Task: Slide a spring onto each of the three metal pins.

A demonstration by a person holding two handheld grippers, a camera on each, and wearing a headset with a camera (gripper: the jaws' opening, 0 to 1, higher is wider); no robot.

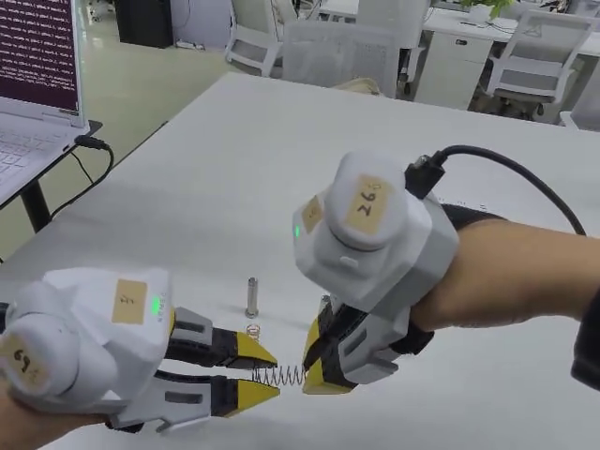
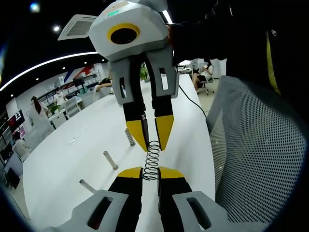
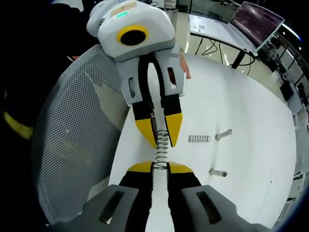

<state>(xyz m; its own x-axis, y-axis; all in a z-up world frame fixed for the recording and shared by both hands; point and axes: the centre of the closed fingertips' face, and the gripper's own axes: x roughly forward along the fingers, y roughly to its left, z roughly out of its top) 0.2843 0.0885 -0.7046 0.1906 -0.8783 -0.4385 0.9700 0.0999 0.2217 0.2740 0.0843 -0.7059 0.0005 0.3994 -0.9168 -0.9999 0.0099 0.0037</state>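
A small steel spring (image 1: 279, 376) stretches between my two grippers just above the white table (image 1: 281, 159). My left gripper (image 1: 265, 373) comes in from the lower left and is shut on one end. My right gripper (image 1: 311, 367) is shut on the other end. In the left gripper view the spring (image 2: 152, 160) rises from my own jaws (image 2: 150, 172) to the right gripper (image 2: 154, 137). One bare metal pin (image 1: 251, 296) stands upright behind the spring. A coiled piece (image 1: 253, 330) sits in front of it. Two bare pins (image 2: 110, 160) (image 2: 87, 185) and a coil-wrapped one (image 2: 130, 137) stand to the left.
A second spring (image 3: 199, 138) lies in line with one pin (image 3: 223, 134); whether it is on it I cannot tell. Another pin (image 3: 217, 172) stands nearby. A laptop (image 1: 33, 84) sits on a side desk far left. A mesh chair (image 2: 251, 159) is beside the table.
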